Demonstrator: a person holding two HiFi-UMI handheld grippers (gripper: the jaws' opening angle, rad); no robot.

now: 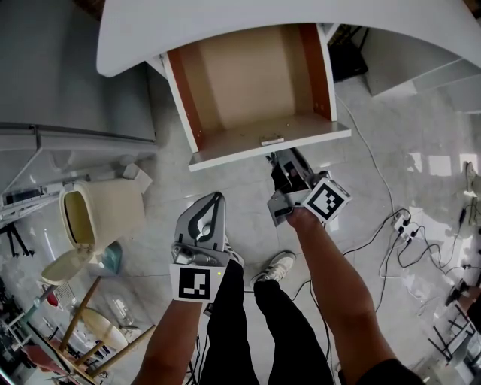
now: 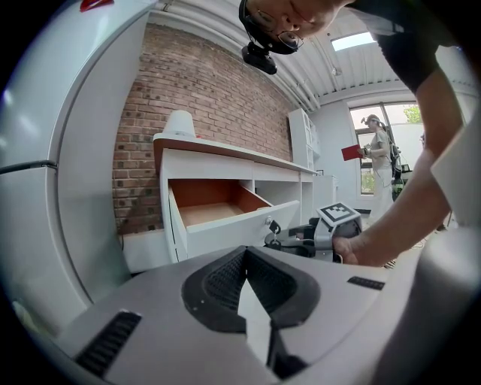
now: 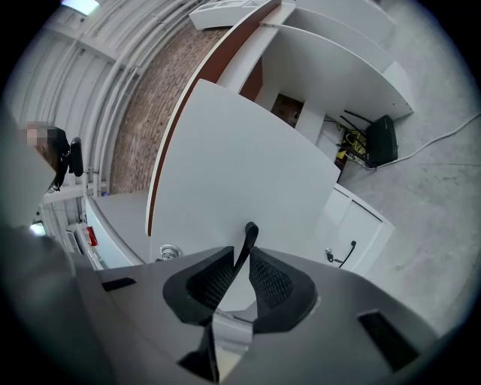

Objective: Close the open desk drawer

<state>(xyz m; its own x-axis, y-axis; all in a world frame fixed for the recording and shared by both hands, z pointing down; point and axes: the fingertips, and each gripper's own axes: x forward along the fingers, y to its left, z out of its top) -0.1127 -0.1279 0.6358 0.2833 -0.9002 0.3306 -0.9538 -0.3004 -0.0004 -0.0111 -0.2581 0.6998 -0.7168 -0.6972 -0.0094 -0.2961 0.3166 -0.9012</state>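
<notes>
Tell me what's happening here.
A person stands at a white desk whose drawer is pulled out and looks empty. The right gripper is up against the drawer's front panel, jaws either side of a thin dark tab; whether they pinch it is unclear. The left gripper hangs back, shut and empty. The drawer is not yet closed.

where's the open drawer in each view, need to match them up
Head view: drawer top centre, pulled out toward the person.
Left gripper view: left of centre, brown inside showing.
Right gripper view: its white front fills the middle, just beyond the right tongs, a black strip between them.
Shared landmark: the white desk around it.
</notes>
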